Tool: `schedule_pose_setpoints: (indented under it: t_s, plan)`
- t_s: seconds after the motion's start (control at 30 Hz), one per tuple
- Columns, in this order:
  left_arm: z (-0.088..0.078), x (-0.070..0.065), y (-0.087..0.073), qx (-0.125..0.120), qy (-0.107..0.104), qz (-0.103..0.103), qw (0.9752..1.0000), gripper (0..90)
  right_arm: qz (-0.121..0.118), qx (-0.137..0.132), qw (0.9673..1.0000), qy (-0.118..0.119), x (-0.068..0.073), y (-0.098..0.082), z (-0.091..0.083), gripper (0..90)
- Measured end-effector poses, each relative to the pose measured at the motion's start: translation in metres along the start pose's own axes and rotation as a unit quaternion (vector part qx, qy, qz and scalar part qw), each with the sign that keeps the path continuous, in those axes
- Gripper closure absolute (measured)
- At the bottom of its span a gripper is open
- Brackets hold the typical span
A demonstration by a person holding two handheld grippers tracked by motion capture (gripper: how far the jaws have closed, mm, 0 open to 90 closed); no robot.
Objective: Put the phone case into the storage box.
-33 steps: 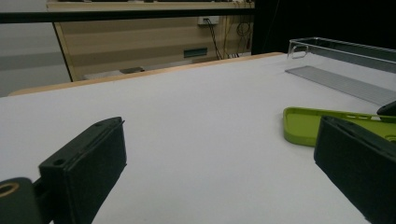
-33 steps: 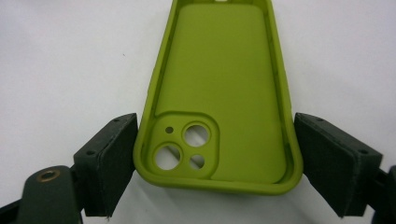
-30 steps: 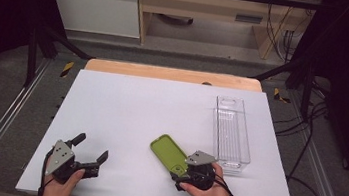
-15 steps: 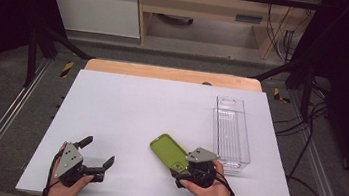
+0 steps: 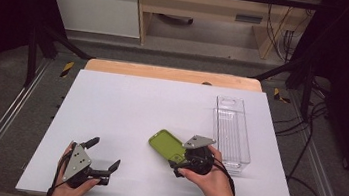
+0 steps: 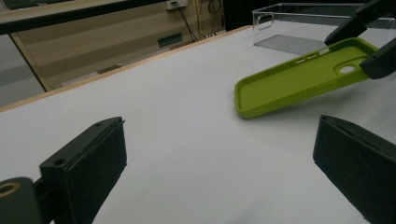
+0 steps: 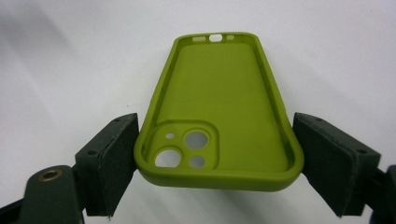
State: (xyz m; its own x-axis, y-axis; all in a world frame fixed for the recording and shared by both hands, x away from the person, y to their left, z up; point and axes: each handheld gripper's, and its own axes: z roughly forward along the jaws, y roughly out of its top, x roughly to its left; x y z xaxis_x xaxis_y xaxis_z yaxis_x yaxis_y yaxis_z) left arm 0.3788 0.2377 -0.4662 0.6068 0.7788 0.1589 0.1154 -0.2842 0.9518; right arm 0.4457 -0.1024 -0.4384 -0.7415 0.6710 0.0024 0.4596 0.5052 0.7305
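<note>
While the green phone case (image 7: 219, 121) is clamped by its long edges in the right gripper (image 5: 186, 161), camera-cutout end nearest, far end tilted down toward the white table (image 5: 136, 108), left gripper (image 5: 102, 158) held empty with jaws wide near the front edge, clear plastic bin (image 5: 231, 130) seen beyond at right.

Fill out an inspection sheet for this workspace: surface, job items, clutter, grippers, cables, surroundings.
Surface: white table, wooden strip at its far edge.
Job's things: green phone case, open side up, camera-cutout end held, far end tilted down toward the table; clear plastic bin to the right of it.
Clutter: nothing seen.
Grippers: right gripper clamped across the case's sides; left gripper open with nothing between its jaws, low over the table.
Cables: black cable trails from the right gripper; more on the floor at right.
Surroundings: metal rails, dark frame, wooden furniture behind.
</note>
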Motion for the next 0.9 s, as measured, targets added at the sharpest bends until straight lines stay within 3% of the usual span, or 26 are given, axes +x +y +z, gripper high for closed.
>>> schedule_pose_setpoints:
  t_s: [0.23,0.37,0.5,0.57,0.8,0.9]
  plan:
    - [0.005,-0.012,0.003,0.013,-0.002,0.04,0.9991,2.7,-0.016,0.013,0.9998,0.007,-0.001,0.021,0.0,17.9]
    - [0.011,-0.021,0.006,0.023,-0.005,0.078,0.9966,2.7,-0.018,0.027,0.9993,0.018,-0.004,0.031,-0.002,17.8]
    - [0.023,-0.029,0.015,0.032,-0.014,0.12,0.9922,3.0,-0.019,0.035,0.9989,0.026,-0.007,0.042,-0.008,17.8]
    - [0.033,-0.032,0.022,0.03,-0.019,0.129,0.991,3.6,-0.02,0.039,0.9986,0.031,-0.009,0.047,-0.01,17.8]
    - [0.067,-0.045,0.043,0.04,-0.028,0.195,0.9797,5.3,-0.022,0.042,0.9981,0.039,-0.009,0.067,-0.023,17.8]
    - [0.078,-0.049,0.049,0.035,-0.018,0.203,0.9784,7.3,-0.027,0.042,0.9979,0.042,-0.007,0.073,-0.027,17.8]
